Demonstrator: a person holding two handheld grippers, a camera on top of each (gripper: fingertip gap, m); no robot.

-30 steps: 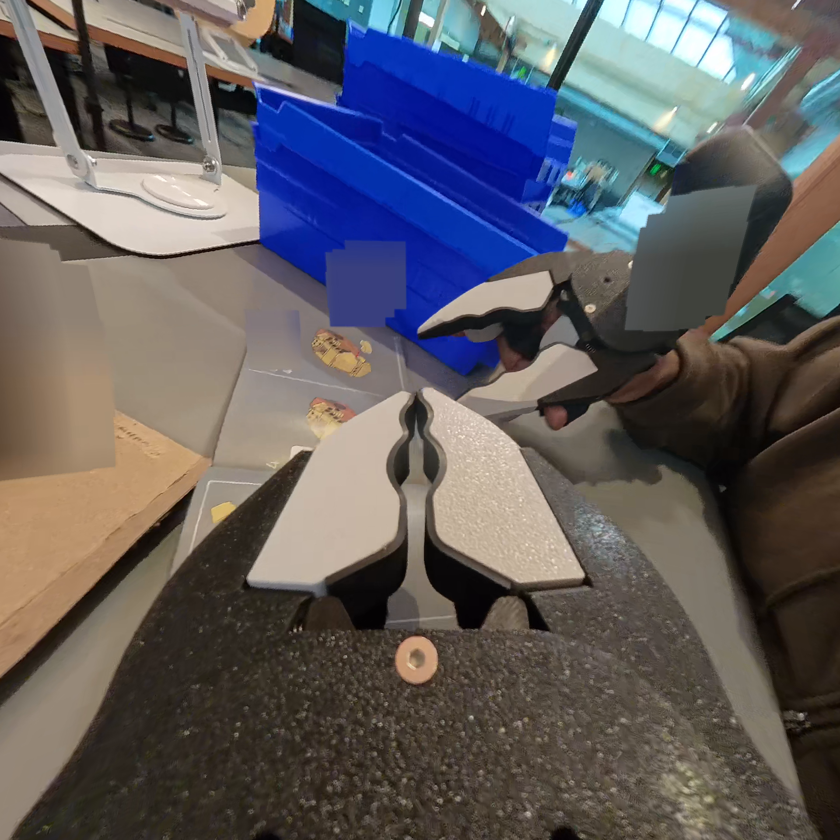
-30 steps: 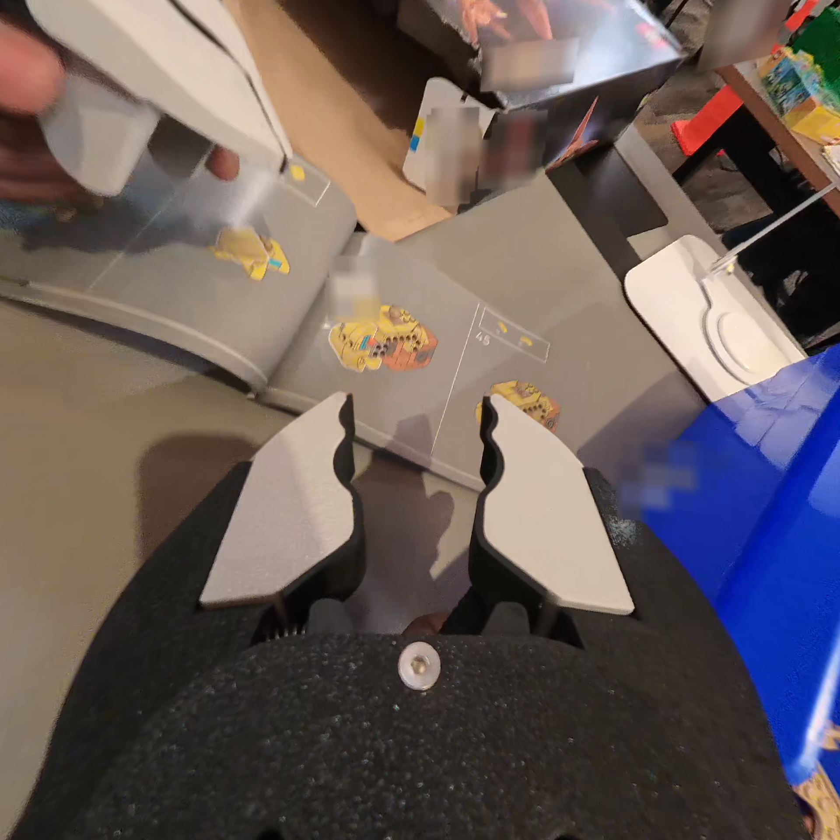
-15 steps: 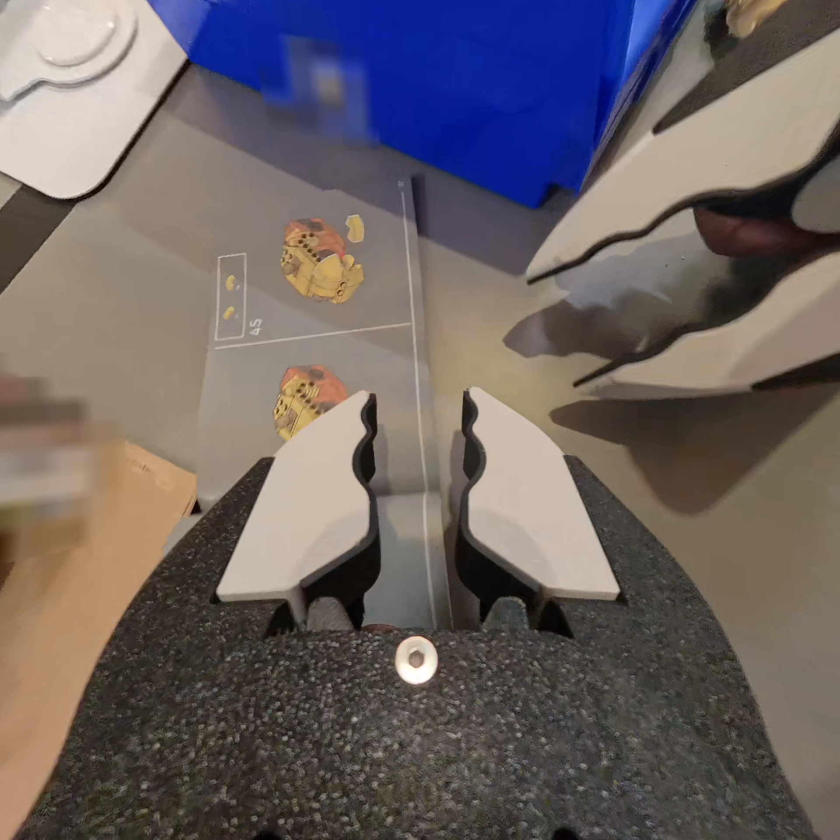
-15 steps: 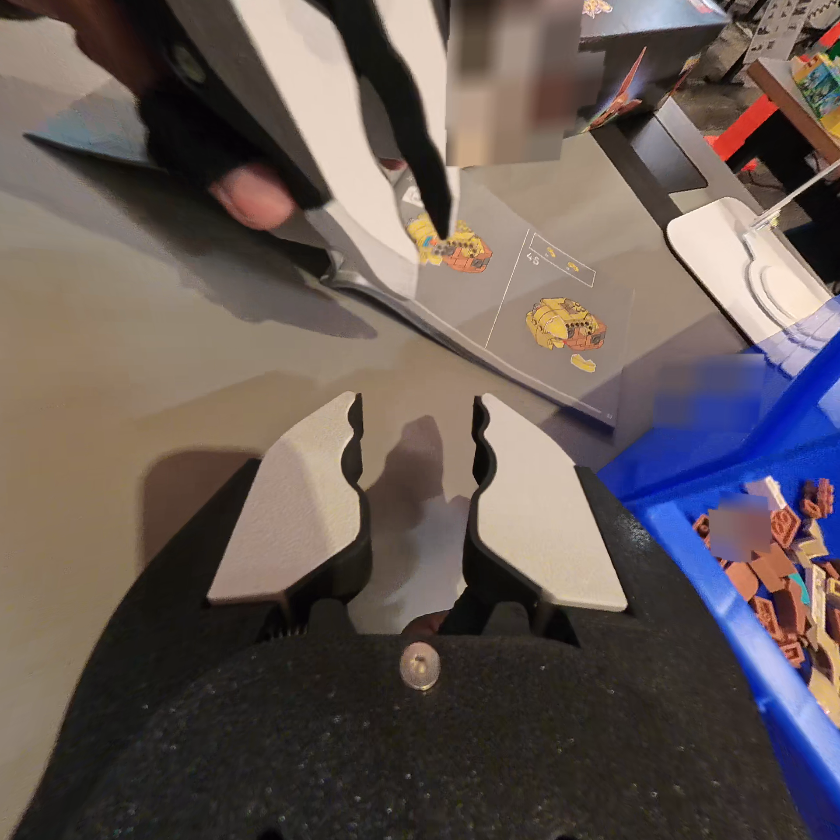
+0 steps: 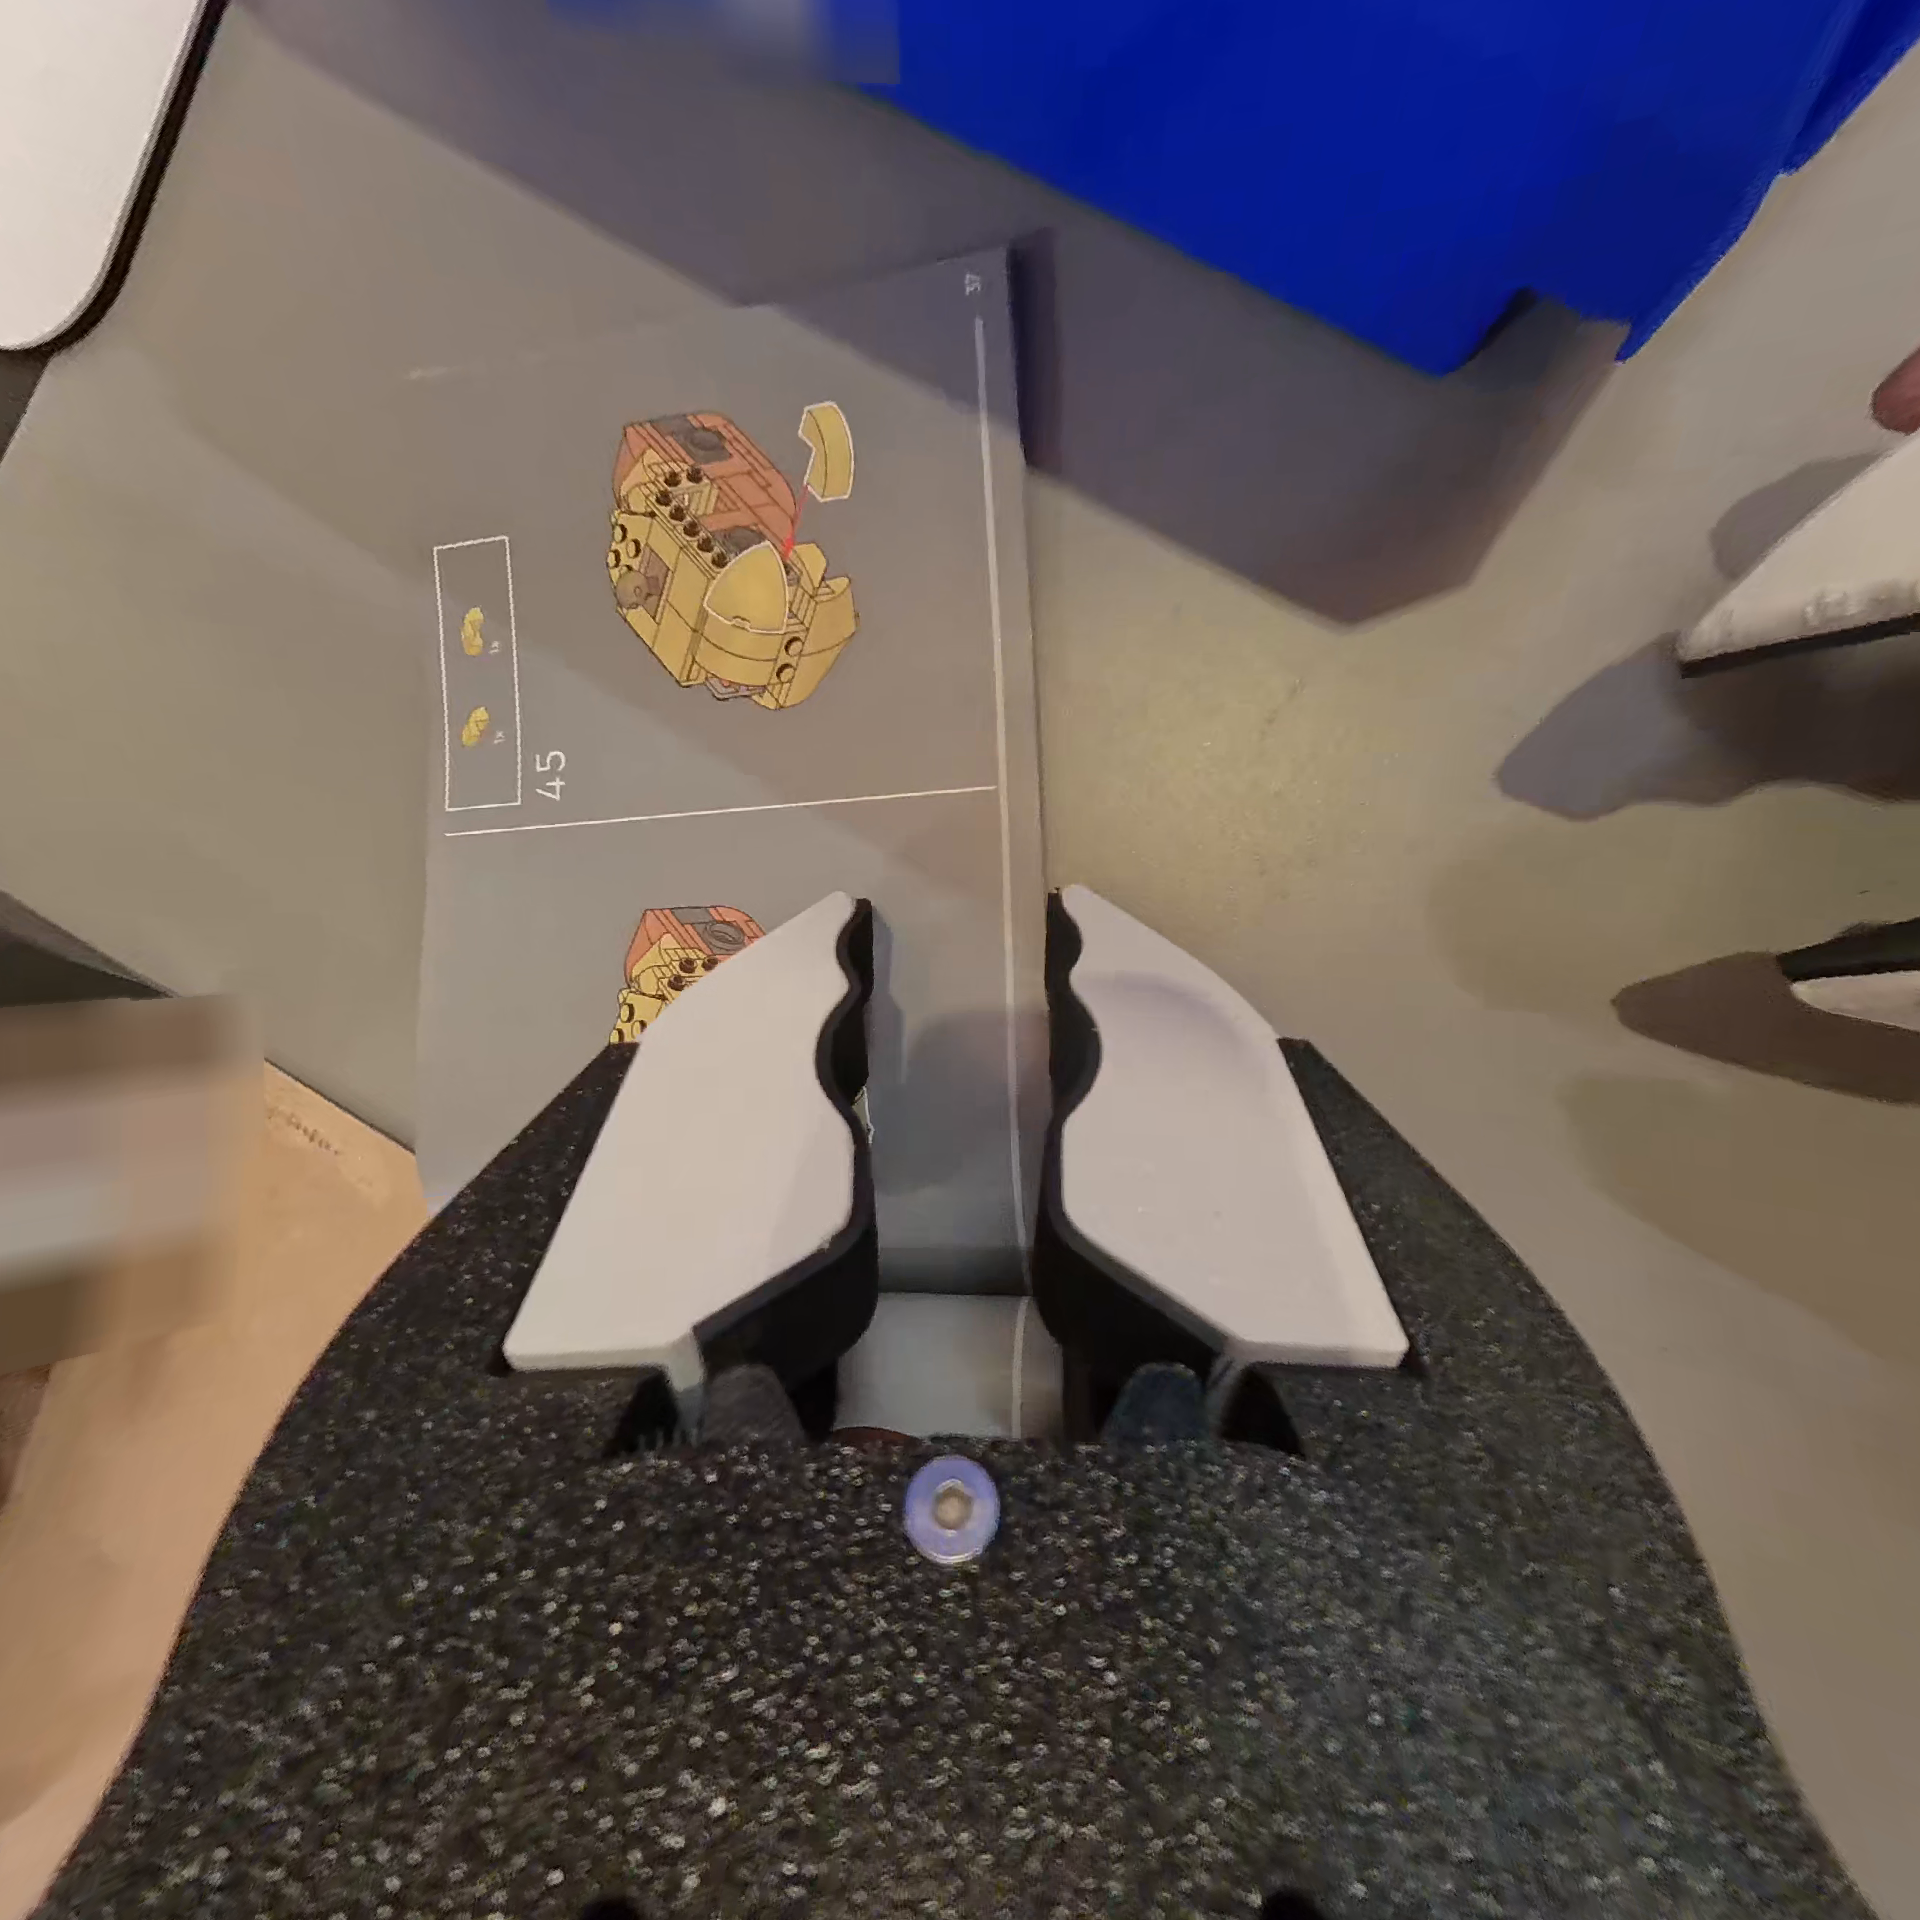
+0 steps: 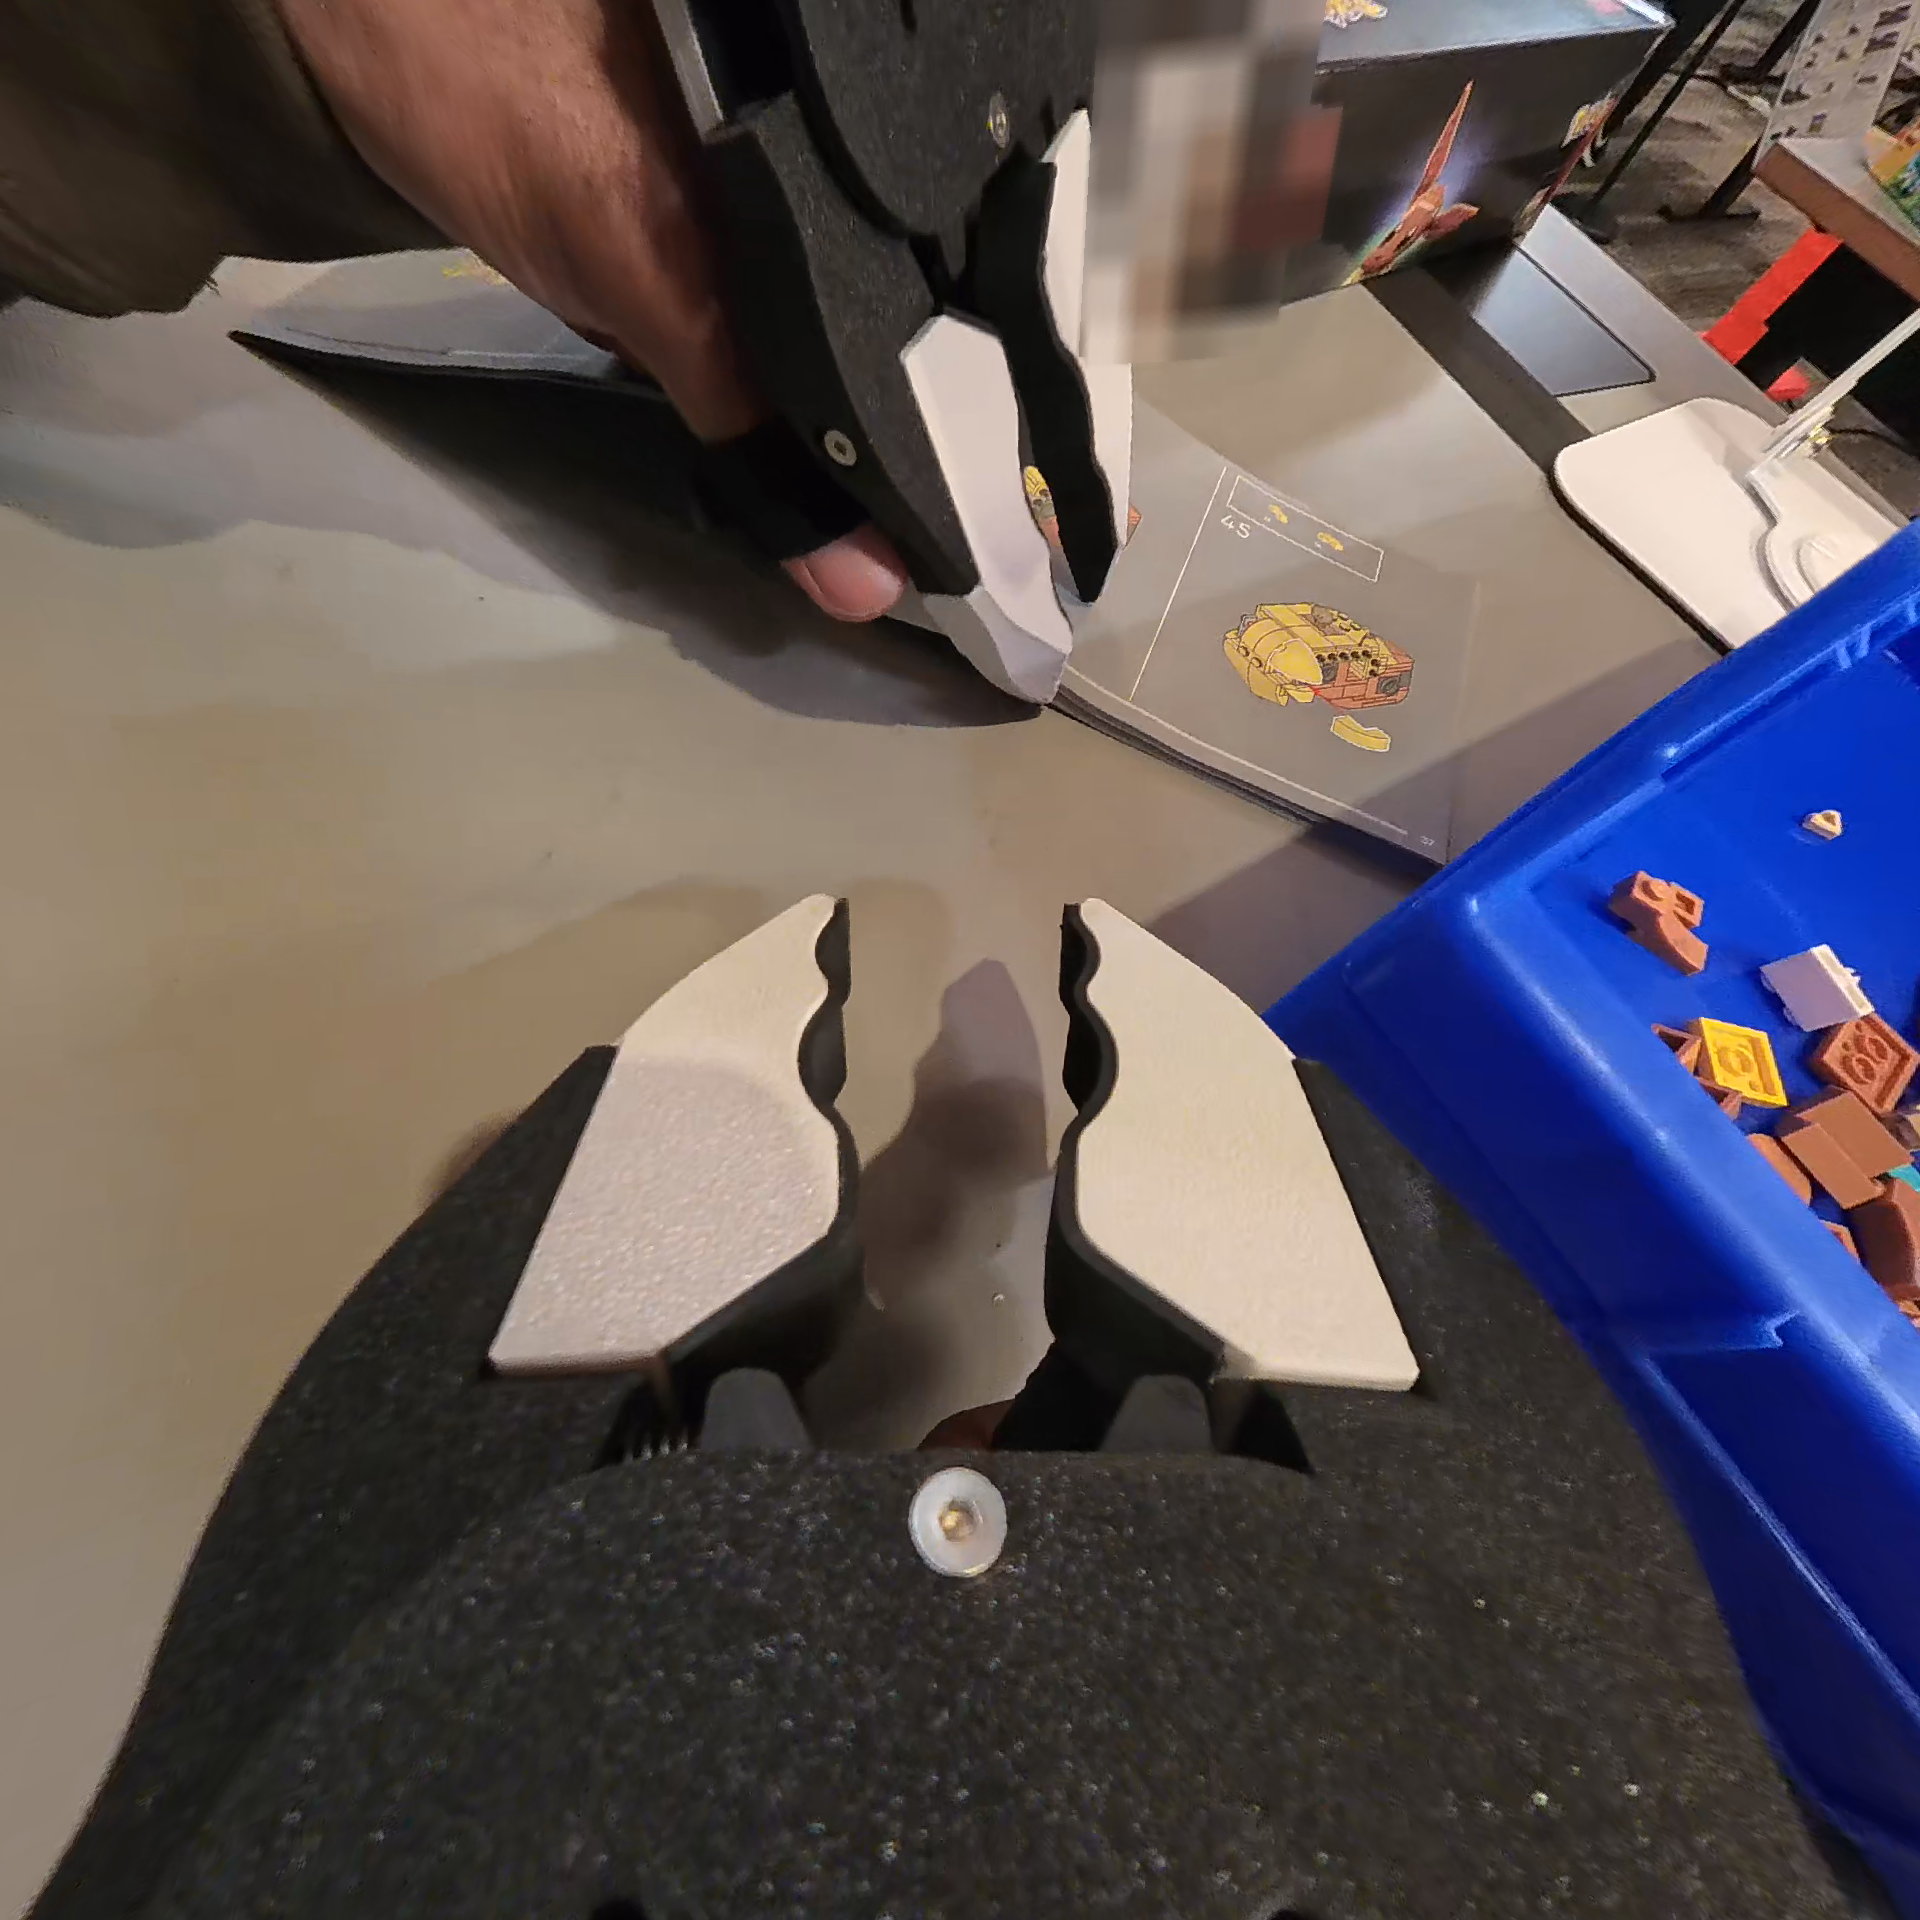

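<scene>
The flat grey table (image 6: 416, 831) carried a deep blue plastic bin (image 6: 1558, 1143) on the right and, just beside its corner, an open grey instruction booklet (image 6: 1299, 582) with printed yellow-and-brown brick models.

A second earlier the left gripper (image 5: 956, 904) had been higher above the table with its fingers pressed together. Now it was low over the booklet's near edge with the fingers spread. The page border ran between them and neither pad pressed on it. Seen from the right wrist camera, its lower fingertip (image 6: 1023, 655) sat at the booklet's edge where the pages met the table.

The right gripper (image 6: 956, 904) had come off the booklet and hung over bare table next to the bin. Its fingers were spread and held nothing, a little less wide than before.

Small brown, yellow and white toy bricks (image 6: 1829, 1101) lay loose in the bin.
</scene>
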